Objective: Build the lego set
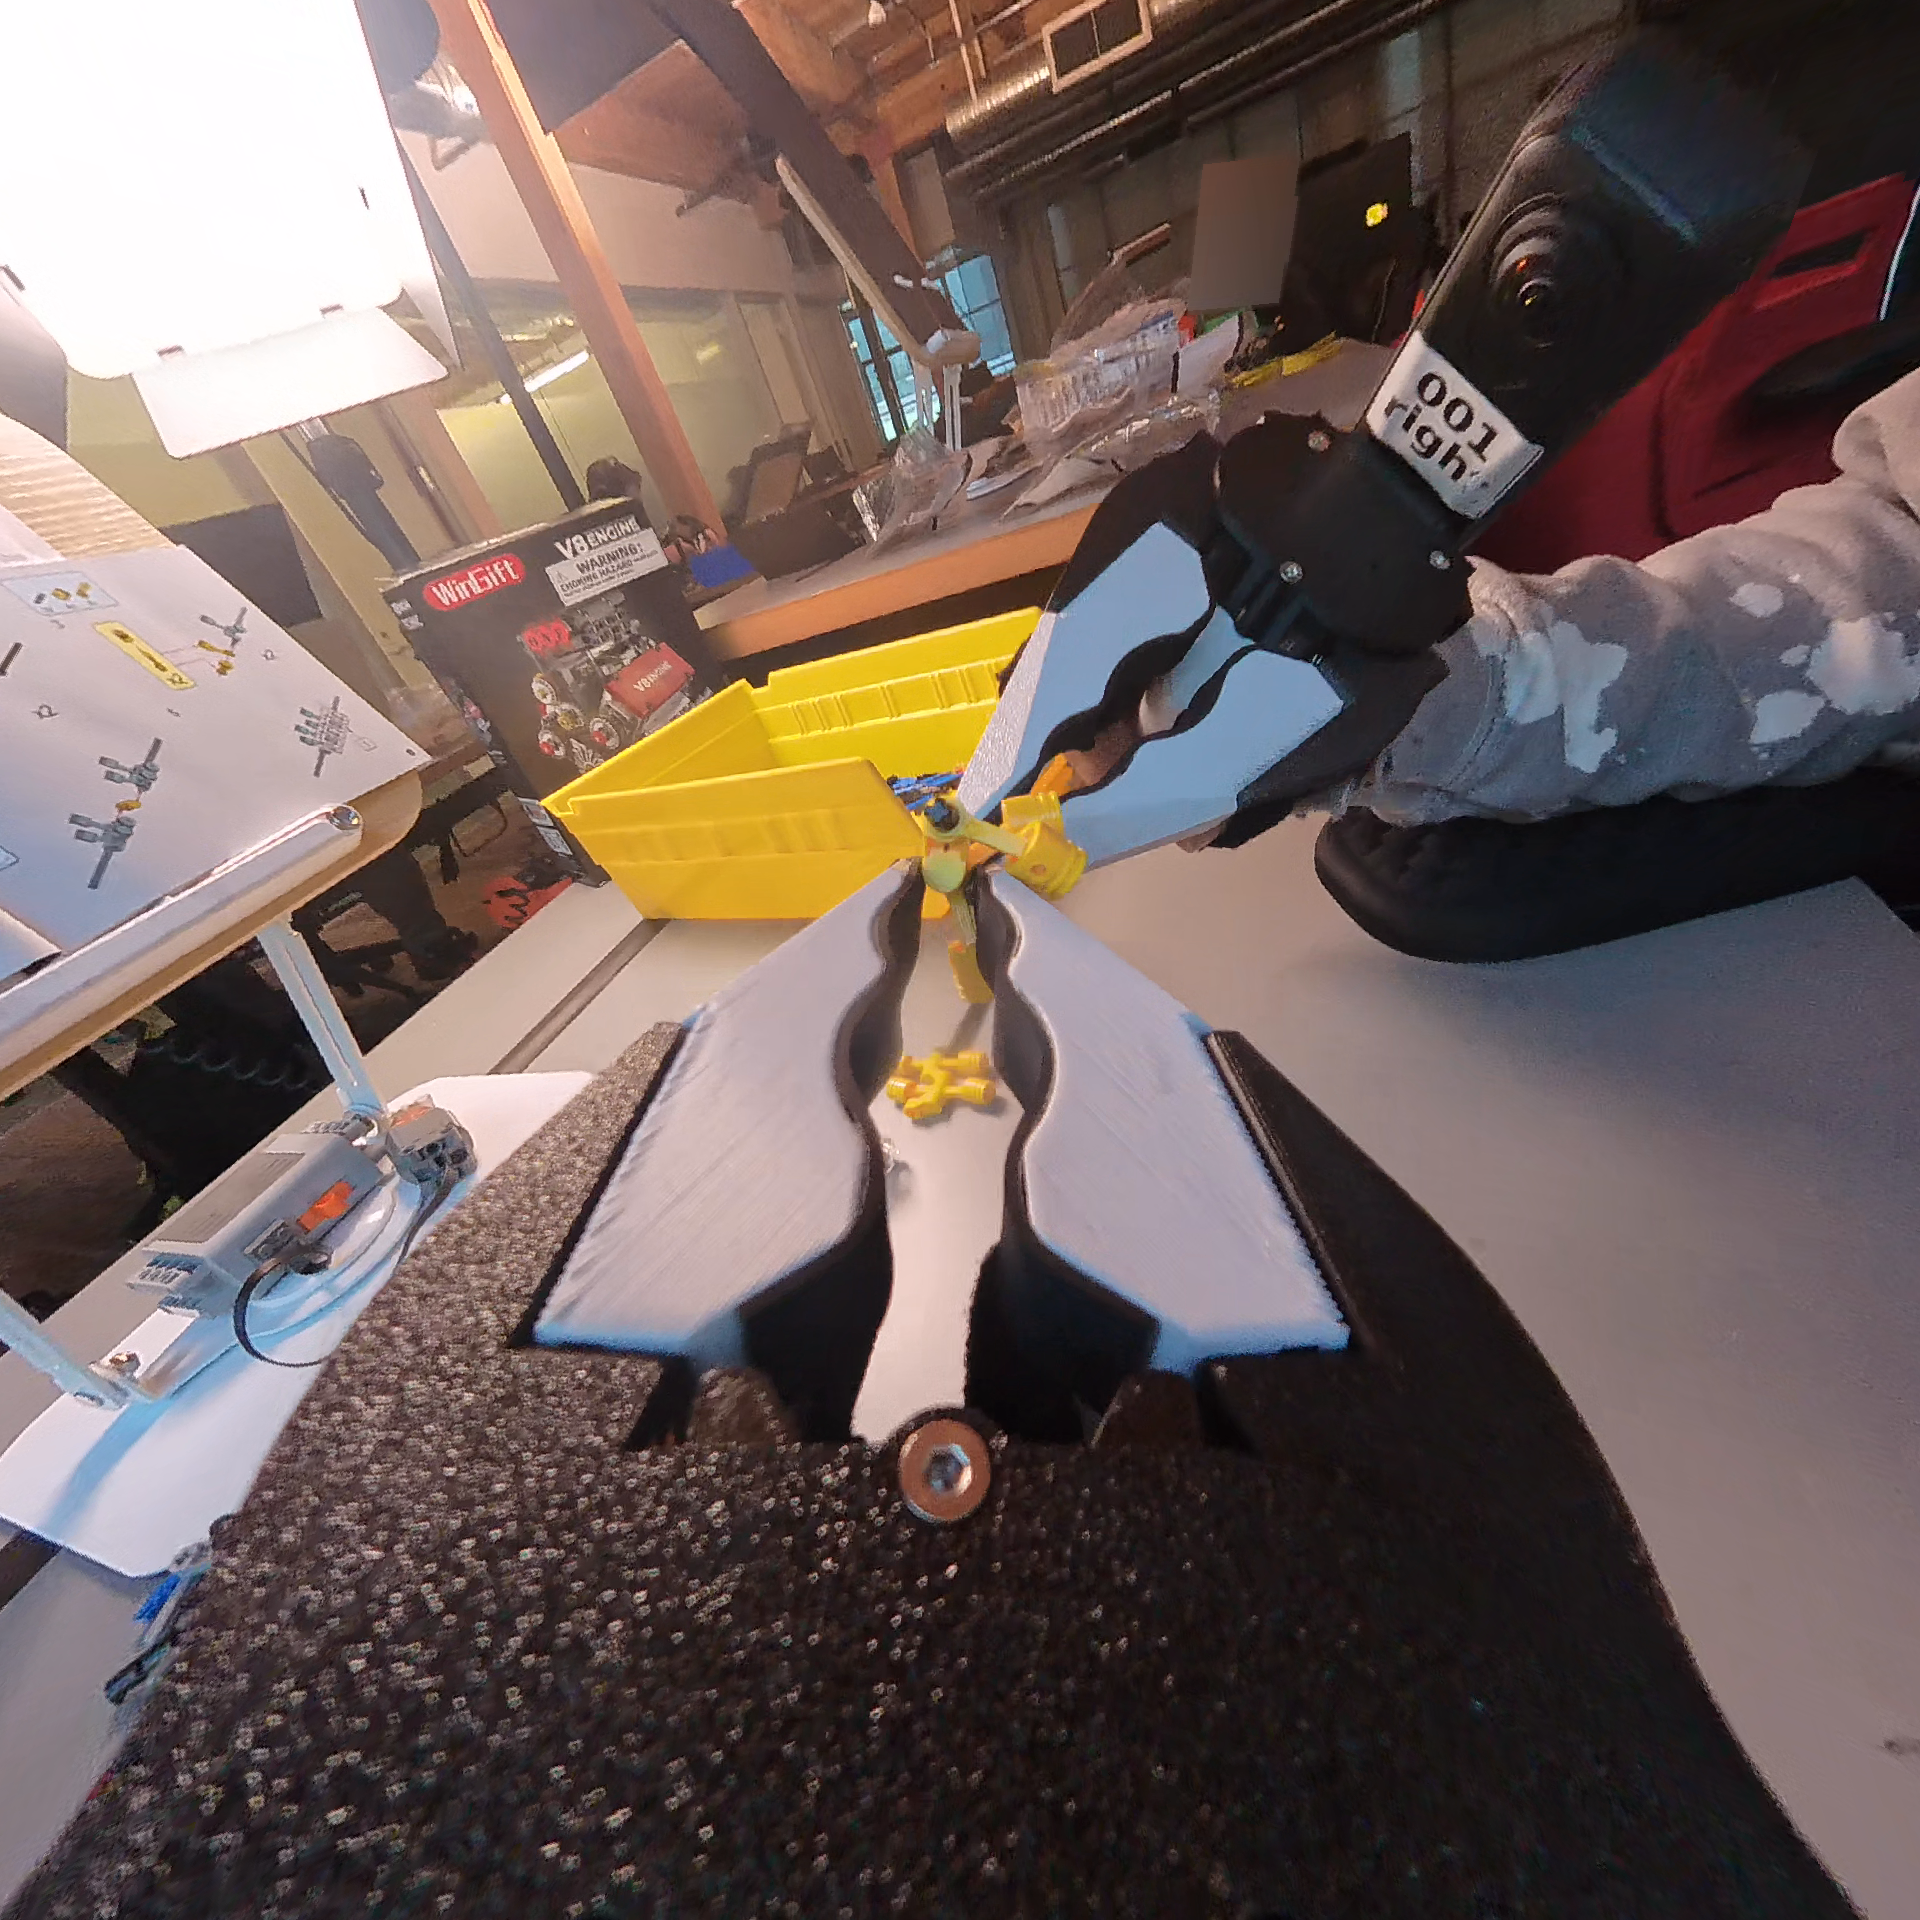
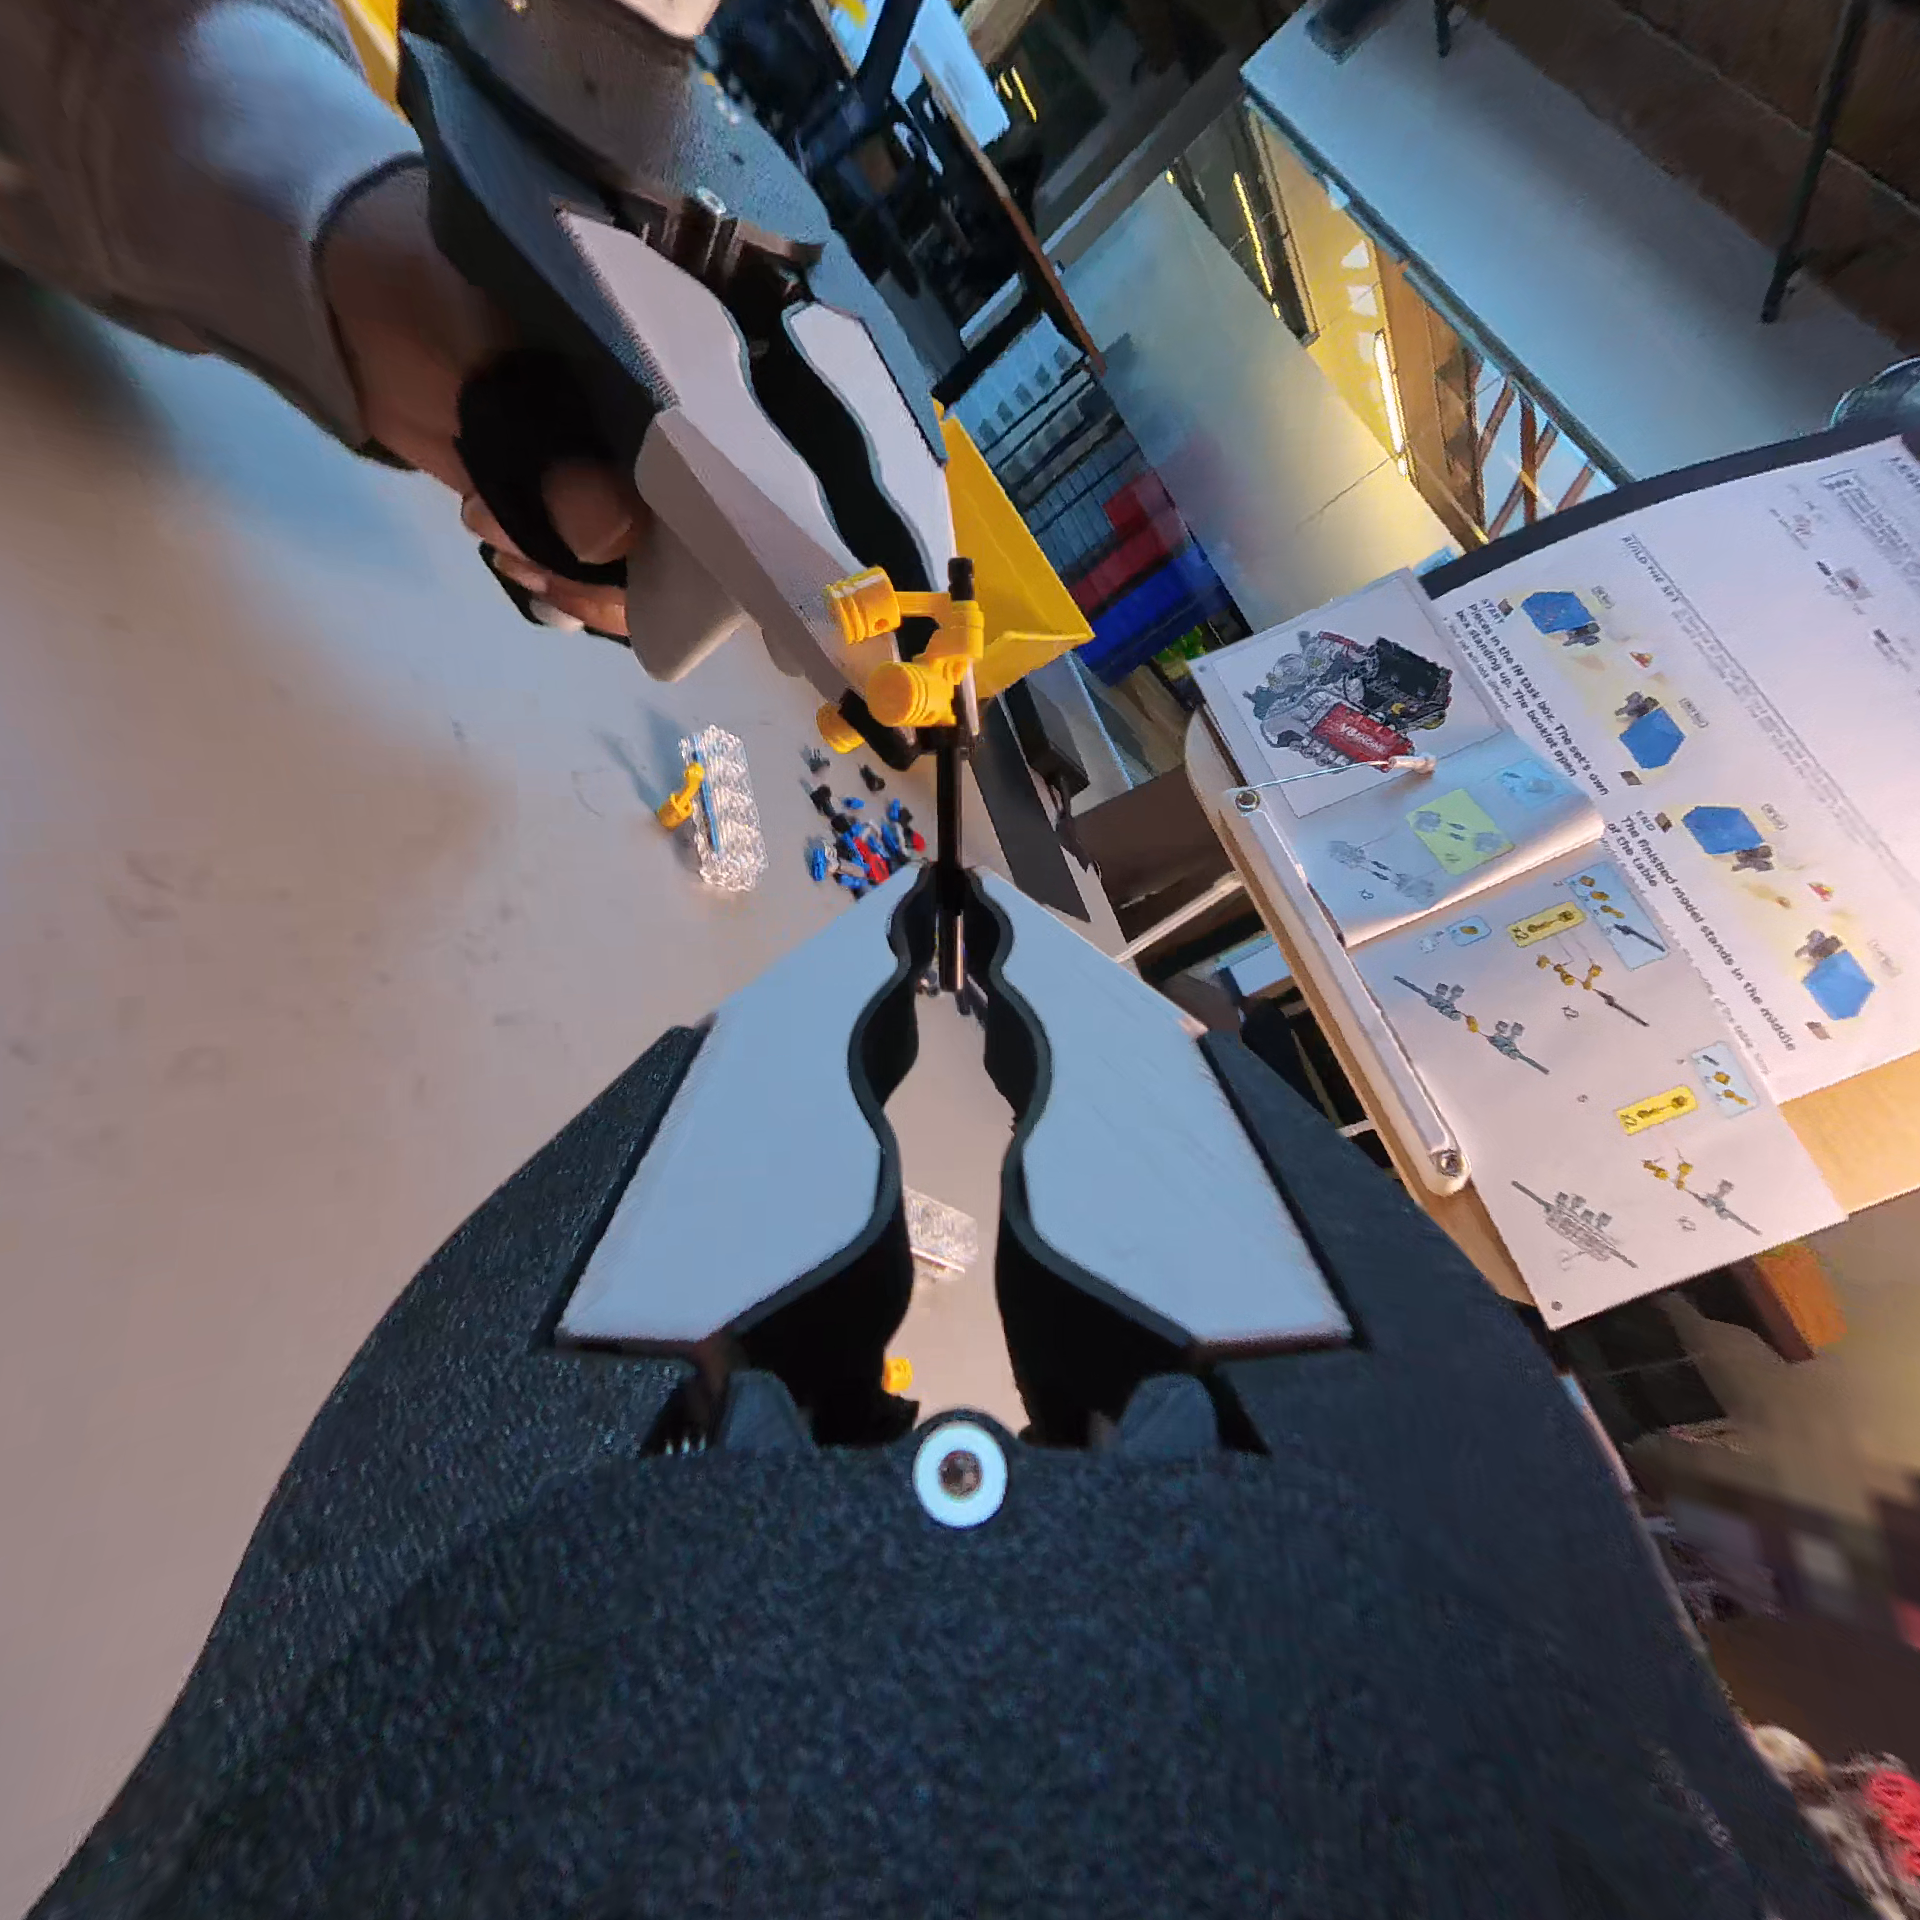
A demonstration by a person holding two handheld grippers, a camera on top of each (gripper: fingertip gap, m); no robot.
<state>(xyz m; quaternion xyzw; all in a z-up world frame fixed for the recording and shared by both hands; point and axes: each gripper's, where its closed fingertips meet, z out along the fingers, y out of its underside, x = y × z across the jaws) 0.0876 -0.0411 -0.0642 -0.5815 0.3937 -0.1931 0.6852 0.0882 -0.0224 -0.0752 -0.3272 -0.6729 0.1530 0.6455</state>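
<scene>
Over a grey table [image 1: 1455, 1143] by a yellow bin [image 1: 748, 800], the left gripper [image 1: 951, 883] pinches a yellow piston assembly [image 2: 914, 655]; the right gripper [image 2: 951, 904] clamps its black axle [image 2: 948, 810].

A white lamp panel [image 1: 197, 177] glares at the upper left. Far behind, a wooden-edged workbench [image 1: 935, 551] carries a heap of clear crumpled plastic bags [image 1: 1101, 395] — slanted timber beams [image 1: 582, 260] rise beyond. In the right wrist view, shelves of red and blue storage bins [image 2: 1138, 582] stand past the table.

Printed box [image 1: 561, 665], booklet [image 2: 1579, 935], tool label [image 1: 1449, 431]
</scene>
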